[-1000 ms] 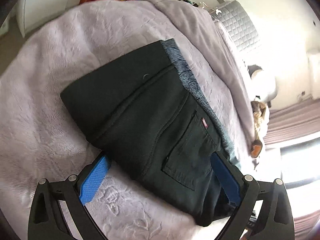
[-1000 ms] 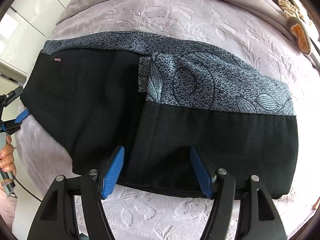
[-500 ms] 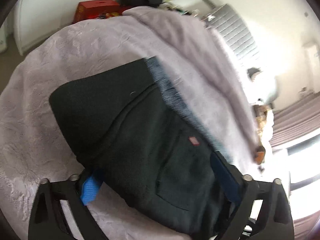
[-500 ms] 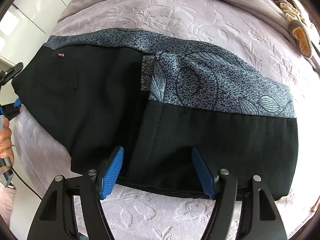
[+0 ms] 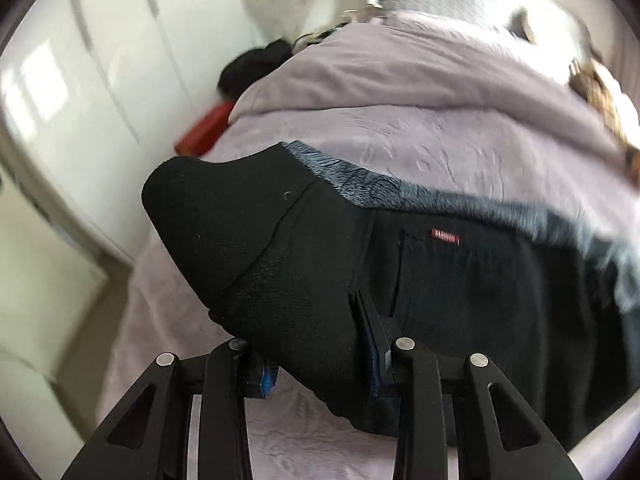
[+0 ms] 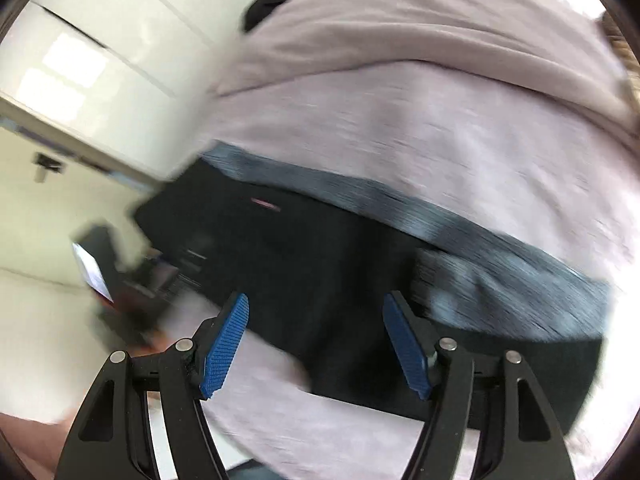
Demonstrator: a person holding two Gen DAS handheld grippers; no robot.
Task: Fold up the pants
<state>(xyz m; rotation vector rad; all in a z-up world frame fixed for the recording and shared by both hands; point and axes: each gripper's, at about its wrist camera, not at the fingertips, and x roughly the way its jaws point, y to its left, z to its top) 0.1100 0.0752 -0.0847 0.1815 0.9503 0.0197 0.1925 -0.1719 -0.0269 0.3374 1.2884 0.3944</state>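
Black fabric pants [image 5: 460, 280] with grey patterned waistband, red tag, bunched between left gripper [image 5: 320, 344] fingers, clamped tight. Right gripper [image 6: 316, 340] fingers wide apart, empty.

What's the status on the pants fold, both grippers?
Left gripper shut on black pants, edge lifted off the bedspread. Right gripper open, fingers empty above the pants. Nothing in the way.
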